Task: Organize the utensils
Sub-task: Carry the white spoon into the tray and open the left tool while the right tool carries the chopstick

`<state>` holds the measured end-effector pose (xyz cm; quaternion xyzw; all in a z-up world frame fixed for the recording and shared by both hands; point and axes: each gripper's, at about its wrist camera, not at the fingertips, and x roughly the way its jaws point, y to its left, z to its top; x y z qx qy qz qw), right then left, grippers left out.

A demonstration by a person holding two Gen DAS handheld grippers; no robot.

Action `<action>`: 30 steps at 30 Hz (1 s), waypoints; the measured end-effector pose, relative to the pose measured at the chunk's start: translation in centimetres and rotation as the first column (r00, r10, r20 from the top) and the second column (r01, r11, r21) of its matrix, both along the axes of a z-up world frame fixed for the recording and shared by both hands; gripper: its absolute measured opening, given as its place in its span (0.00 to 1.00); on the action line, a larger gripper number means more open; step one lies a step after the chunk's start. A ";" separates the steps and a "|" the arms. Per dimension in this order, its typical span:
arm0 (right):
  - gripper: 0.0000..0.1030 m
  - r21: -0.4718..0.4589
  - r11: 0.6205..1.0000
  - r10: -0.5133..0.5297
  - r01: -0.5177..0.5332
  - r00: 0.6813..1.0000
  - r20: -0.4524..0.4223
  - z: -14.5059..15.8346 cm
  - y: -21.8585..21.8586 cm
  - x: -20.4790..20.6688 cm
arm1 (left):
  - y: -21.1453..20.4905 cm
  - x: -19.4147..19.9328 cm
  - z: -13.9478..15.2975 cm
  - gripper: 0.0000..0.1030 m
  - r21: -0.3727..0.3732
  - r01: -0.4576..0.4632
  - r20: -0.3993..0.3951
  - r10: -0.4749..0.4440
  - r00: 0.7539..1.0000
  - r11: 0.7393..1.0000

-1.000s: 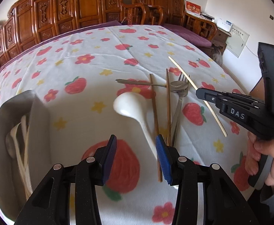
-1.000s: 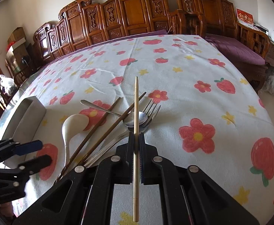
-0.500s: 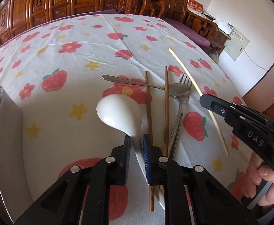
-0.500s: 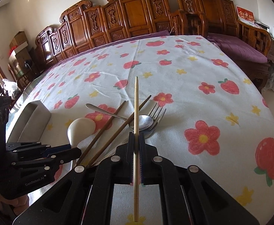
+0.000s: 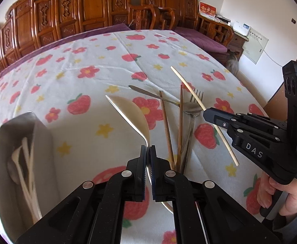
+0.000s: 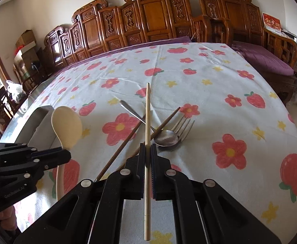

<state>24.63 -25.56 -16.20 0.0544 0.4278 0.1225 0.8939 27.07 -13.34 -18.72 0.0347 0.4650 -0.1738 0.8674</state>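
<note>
At the far left sits a brushed-metal tray (image 5: 16,142) with rounded corners; pale, slim utensils (image 5: 26,168) lie inside, though blur hides what kind they are. Just right of it, the left gripper (image 5: 148,152) is clenched on the thin neck of a cream spoon (image 5: 132,113), smooth and glossy, its oval bowl tipped on edge and raised off the cloth. In the right wrist view that same cream spoon (image 6: 67,126) shows its broad bowl beside the left gripper (image 6: 67,155).

Right of the spoon, on the white tablecloth (image 5: 77,77) printed with red flowers, strawberries and yellow stars, two dark wooden chopsticks (image 5: 166,128) lie near each other, crossed by a steel spoon (image 5: 154,96) whose bowl rests against a steel fork (image 5: 193,109).

Further right, the right gripper (image 5: 206,114) is shut tight on a pale bamboo chopstick (image 5: 189,89), round and tapered, held above the table. From its own camera, the right gripper (image 6: 148,150) pinches the pale bamboo chopstick (image 6: 147,122) near its middle. A hand (image 5: 280,195) grips the handle at the near right.
</note>
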 end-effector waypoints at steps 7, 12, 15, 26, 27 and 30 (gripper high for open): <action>0.06 0.001 1.000 0.014 -0.014 1.000 -0.001 0.3 0.9 -1.0 | 2.3 -1.9 2.6 0.03 0.024 -0.025 0.038 0.024 0.999 0.999; 0.06 -0.001 1.000 0.024 -0.024 1.000 0.002 0.8 1.6 -2.2 | 4.1 -3.3 4.4 0.03 0.031 -0.046 0.071 0.044 0.997 0.998; 0.06 -0.002 0.999 0.041 -0.041 0.999 0.010 1.4 2.5 -3.1 | 5.3 -4.0 5.3 0.03 0.032 -0.061 0.086 0.058 0.995 0.998; 0.06 0.026 0.992 0.121 -0.122 0.991 0.049 3.4 6.3 -4.7 | 8.9 -4.6 6.5 0.03 0.053 -0.115 0.106 0.109 0.988 0.992; 0.06 0.029 0.991 0.131 -0.133 0.990 0.052 3.5 6.8 -4.9 | 9.3 -4.5 6.6 0.03 0.055 -0.121 0.108 0.115 0.987 0.991; 0.06 0.045 0.986 0.158 -0.160 0.986 0.057 3.9 7.9 -5.2 | 10.4 -4.1 6.7 0.03 0.063 -0.133 0.113 0.126 0.986 0.989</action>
